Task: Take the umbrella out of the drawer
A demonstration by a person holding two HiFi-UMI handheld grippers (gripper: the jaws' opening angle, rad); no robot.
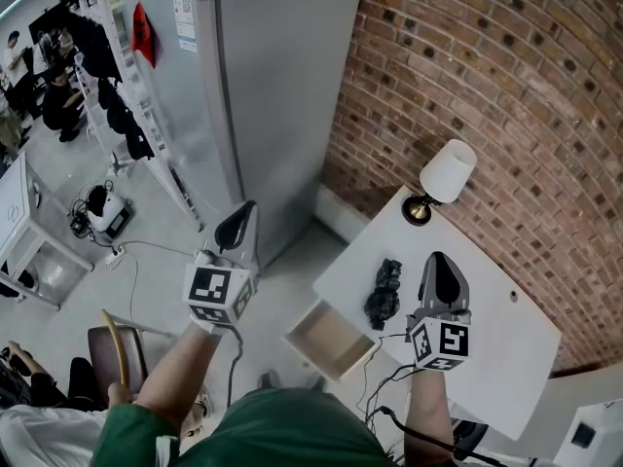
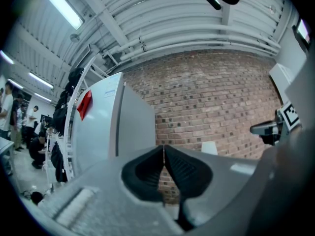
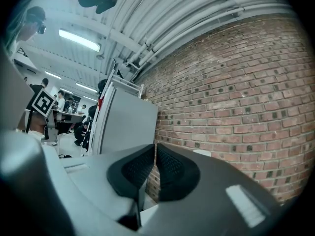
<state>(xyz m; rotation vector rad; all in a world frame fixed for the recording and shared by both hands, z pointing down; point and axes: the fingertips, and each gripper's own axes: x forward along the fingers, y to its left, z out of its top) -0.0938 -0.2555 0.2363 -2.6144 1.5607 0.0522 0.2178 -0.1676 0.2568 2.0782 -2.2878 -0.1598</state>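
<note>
Not much to spoil here, judging by the layout, yet some. Against the brick wall (image 1: 487,86) and the grey cabinet (image 1: 282,95): likely to scrape a claw on a wide swing, given such closeness to the work. On the white table (image 1: 506,358): could shove things off with a careless sweep toward the near edge. At the drawer (image 1: 329,343), pulled open and seemingly empty: apt to catch a sleeve or a hip, jutting out into the floor space. Near the lamp (image 1: 446,175): easy to tip with a reach past the back corner. As for the umbrella (image 1: 384,292): lies folded on the table top, outside the drawer and just beside the right gripper (image 1: 443,278); might slide toward the edge if nudged. Clenched on nothing, that right claw. Same with the left gripper (image 1: 238,224): jaws pressed together, empty, held off the table over the floor. Could snag on the cables (image 1: 375,363) dangling at the table's front.

Hemmed in at the back by brick, at the left by the cabinet. Open floor between cabinet and table for the left arm. Bare table top to the right of the umbrella for setting down or gripping. Tight only round the lamp and the drawer's lip.
</note>
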